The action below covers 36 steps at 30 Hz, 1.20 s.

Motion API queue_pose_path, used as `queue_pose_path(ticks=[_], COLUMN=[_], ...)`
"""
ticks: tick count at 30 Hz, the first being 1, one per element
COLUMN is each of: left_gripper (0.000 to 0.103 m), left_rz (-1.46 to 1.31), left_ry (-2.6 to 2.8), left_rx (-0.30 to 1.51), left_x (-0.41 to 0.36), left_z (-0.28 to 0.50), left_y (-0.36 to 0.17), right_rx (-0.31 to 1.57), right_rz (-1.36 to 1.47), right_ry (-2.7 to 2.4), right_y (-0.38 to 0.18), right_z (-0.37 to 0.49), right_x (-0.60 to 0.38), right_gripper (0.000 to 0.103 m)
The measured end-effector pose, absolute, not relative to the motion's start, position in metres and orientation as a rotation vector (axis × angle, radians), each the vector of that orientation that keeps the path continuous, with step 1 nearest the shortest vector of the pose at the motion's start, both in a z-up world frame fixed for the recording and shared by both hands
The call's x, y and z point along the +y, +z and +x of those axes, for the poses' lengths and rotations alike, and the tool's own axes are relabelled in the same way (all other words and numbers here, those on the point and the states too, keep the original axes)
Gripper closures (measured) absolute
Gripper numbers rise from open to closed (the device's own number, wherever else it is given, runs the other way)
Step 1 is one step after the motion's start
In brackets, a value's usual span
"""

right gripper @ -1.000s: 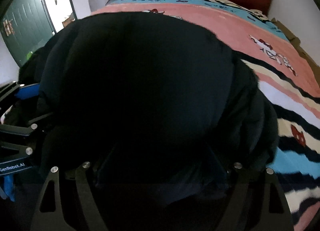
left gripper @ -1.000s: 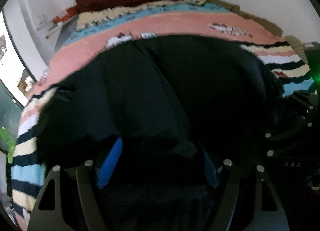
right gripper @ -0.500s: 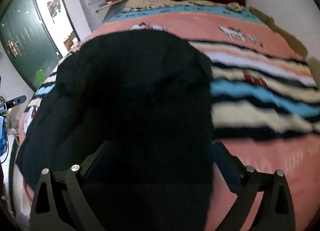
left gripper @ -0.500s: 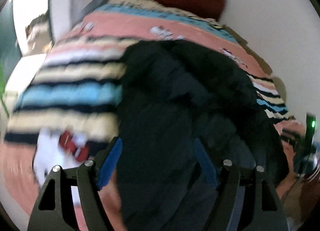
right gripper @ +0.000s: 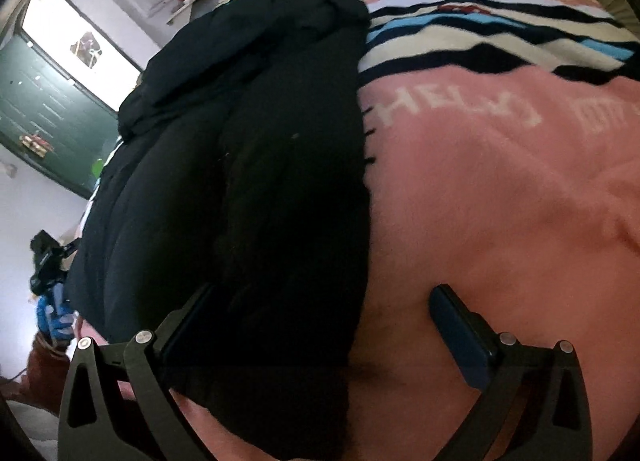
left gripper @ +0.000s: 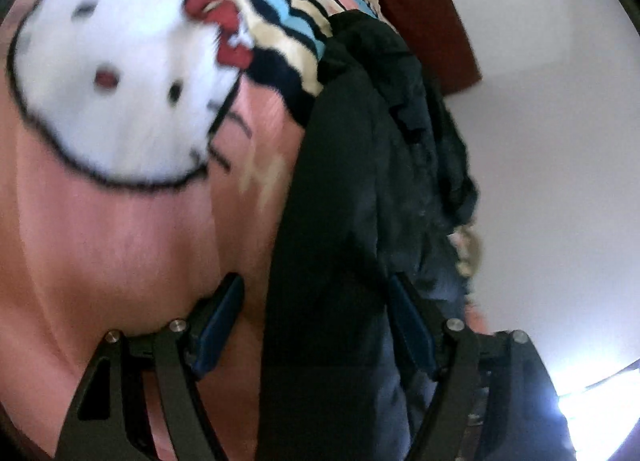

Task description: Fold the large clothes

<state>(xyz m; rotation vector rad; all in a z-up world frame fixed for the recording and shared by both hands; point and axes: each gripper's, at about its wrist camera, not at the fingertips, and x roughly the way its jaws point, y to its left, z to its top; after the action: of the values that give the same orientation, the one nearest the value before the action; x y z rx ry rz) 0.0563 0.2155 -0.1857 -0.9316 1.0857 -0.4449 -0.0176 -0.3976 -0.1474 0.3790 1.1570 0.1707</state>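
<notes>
A large black padded jacket (left gripper: 352, 181) lies as a long bundle on the pink striped blanket (left gripper: 120, 241). My left gripper (left gripper: 316, 289) stands wide over the jacket's near end. Its right pad is against the fabric and its left pad rests apart on the blanket, so nothing is pinched. In the right wrist view the jacket (right gripper: 260, 161) fills the left half. My right gripper (right gripper: 324, 297) has its jaws opening. The jacket's edge lies between them, the left finger is partly hidden by cloth, and the right finger (right gripper: 460, 333) is over bare blanket (right gripper: 500, 201).
A white cat face (left gripper: 112, 73) is printed on the blanket left of the jacket. A dark red headboard (left gripper: 432, 21) and pale wall (left gripper: 560, 141) stand beyond. A green door (right gripper: 40, 121) and bright window (right gripper: 80, 41) show at the left, with a black and blue device (right gripper: 48, 261) below.
Both grippers swung from over the jacket's middle toward its ends and rolled. The right jaws spread wider and the fabric that filled them now covers only the left side. The jacket now lies narrower.
</notes>
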Motion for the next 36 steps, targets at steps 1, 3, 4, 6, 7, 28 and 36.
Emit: queue_pose_path(ticks=[1,3,4,6,7,28,36], left_gripper=[0.030,0.030,0.030,0.030,0.030,0.082,0.082], left_rz=[-0.958,-1.005,-1.025,-1.068,-1.079,-0.884,-1.016], left_ry=[-0.458,-0.498,-0.523,-0.584,-0.614,-0.683,-0.801], left_rx=[1.085,1.083,1.082,1.081,1.093,0.949,0.794], left_x=[0.216,0.214,0.211,0.200,0.190,0.138,0.136], left_z=[0.053,0.044,0.039,0.027,0.021,0.024,0.098], left_y=[-0.189,-0.195,-0.196,-0.201,-0.205,-0.100,-0.022], right_rx=[1.161,1.169,1.172,1.179,1.183,1.043,0.675], right_rz=[0.388,0.400,0.404,0.431,0.444,0.560,0.803], right_ry=[0.187,0.232,0.252,0.313,0.348,0.384,0.418], right_y=[-0.149,-0.151,-0.152,-0.154,-0.154,-0.128,-0.050], right_z=[-0.016,-0.014,-0.014,-0.017,-0.018,-0.028,0.025], right_x=[-0.396,-0.384,-0.379,-0.369,-0.362,-0.365,-0.412], right_gripper=[0.000,0.000,0.000,0.000,0.000,0.085,0.085])
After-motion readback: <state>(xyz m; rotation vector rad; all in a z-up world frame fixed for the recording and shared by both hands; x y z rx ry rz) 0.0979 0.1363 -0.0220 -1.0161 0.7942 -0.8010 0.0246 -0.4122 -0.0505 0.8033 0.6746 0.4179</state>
